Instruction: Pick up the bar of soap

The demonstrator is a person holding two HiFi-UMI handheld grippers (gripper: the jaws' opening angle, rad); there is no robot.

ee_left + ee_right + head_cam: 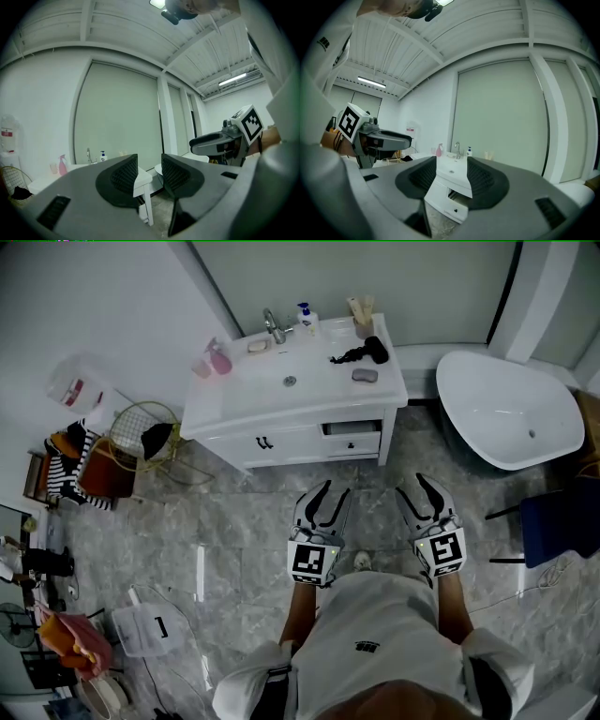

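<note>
Soap bar (pixel 257 346) at tabletop (pixel 246 397) back edge, beside faucet (pixel 273 326). Cup (pixel 362 326) at back right corner holds pale items. Left gripper (pixel 325 505), right gripper (pixel 424 495): jaws apart, empty.

The white table (pixel 234 409) stands on a grey marbled floor (pixel 234 521). Clock directions here are read from the basin's drain (pixel 290 381). The faucet (pixel 273 326) is at 12 o'clock and a pump bottle (pixel 306 318) at 1. A black hair dryer (pixel 361 352) lies at 2 and a small grey block (pixel 365 375) at 3. A pink spray bottle (pixel 219 357) stands at 10, and a pale bar of soap (pixel 257 346) lies at 11. On the floor, a bathtub (pixel 511 409) sits at 3 and a wire basket (pixel 141 432) at 8.
</note>
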